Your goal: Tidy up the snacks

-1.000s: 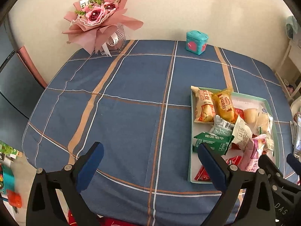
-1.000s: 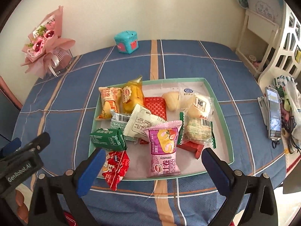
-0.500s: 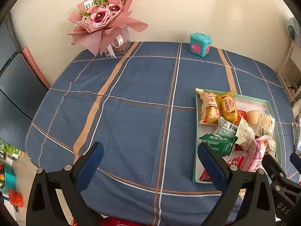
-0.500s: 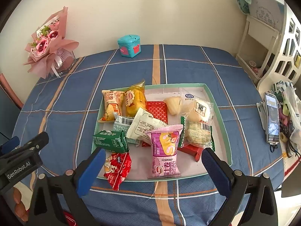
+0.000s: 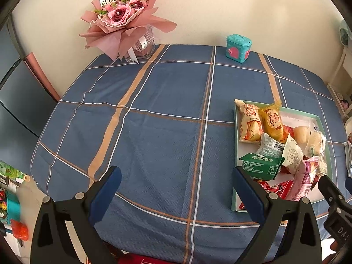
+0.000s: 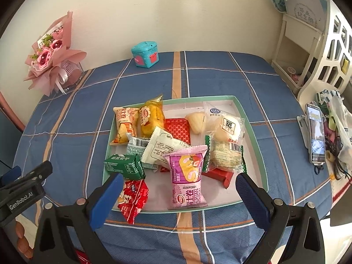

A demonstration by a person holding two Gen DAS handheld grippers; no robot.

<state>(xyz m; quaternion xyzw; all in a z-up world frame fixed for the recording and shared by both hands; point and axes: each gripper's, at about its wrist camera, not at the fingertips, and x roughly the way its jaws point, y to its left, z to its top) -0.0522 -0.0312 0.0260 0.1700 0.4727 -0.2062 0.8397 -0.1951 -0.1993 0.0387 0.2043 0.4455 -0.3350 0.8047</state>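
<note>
Above the tray [image 6: 253, 127], both tools apparently gape empty.

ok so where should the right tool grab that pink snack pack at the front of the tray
Grip the pink snack pack across its puffed middle, coming straight down from above with the right tool. It lies flat and lengthwise toward the camera on the tray, its long sides mostly clear, while its crimped top end overlaps neighbouring packets. The tool is open and looks wider than the pack.

L cam over bare cloth, R over tray [image 6: 253, 121]; both share tray.
</note>
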